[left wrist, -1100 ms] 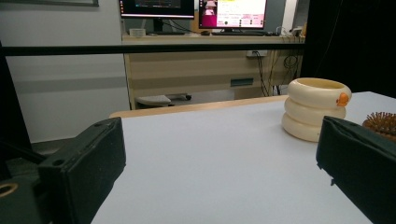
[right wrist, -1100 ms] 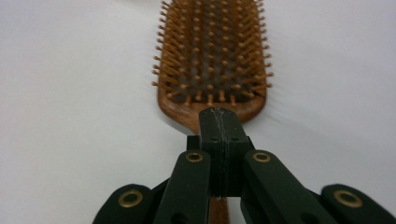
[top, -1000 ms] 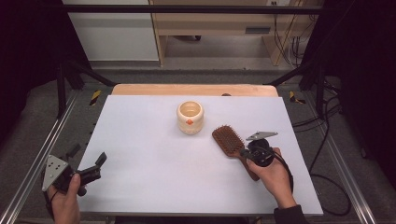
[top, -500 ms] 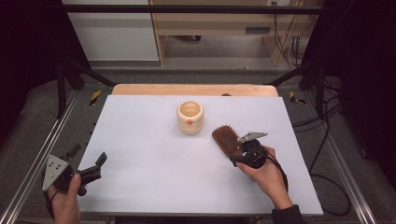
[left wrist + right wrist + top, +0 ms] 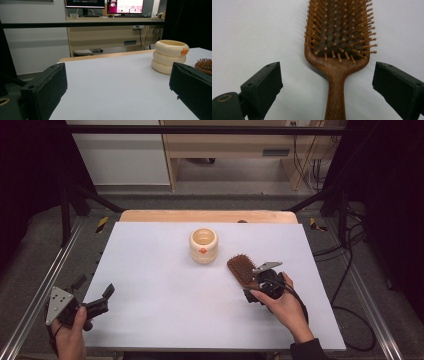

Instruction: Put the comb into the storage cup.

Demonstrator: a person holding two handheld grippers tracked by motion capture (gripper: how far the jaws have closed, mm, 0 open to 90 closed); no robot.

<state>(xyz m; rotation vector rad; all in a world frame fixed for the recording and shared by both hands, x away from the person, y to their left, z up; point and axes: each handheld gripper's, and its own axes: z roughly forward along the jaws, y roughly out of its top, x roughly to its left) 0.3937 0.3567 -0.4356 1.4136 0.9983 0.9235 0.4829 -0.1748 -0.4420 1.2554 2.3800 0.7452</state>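
I have the right tool point(image 5: 256, 289) over the handle of the wooden hairbrush point(image 5: 242, 270), jaws spread wide either side and not touching it, as far as my right gripper view lets me judge. The brush lies bristles up on the white worktop point(image 5: 165, 270), toward its right edge, near the cream ringed pot point(image 5: 203, 245). My left tool point(image 5: 95, 301) sits agape at the near left corner.
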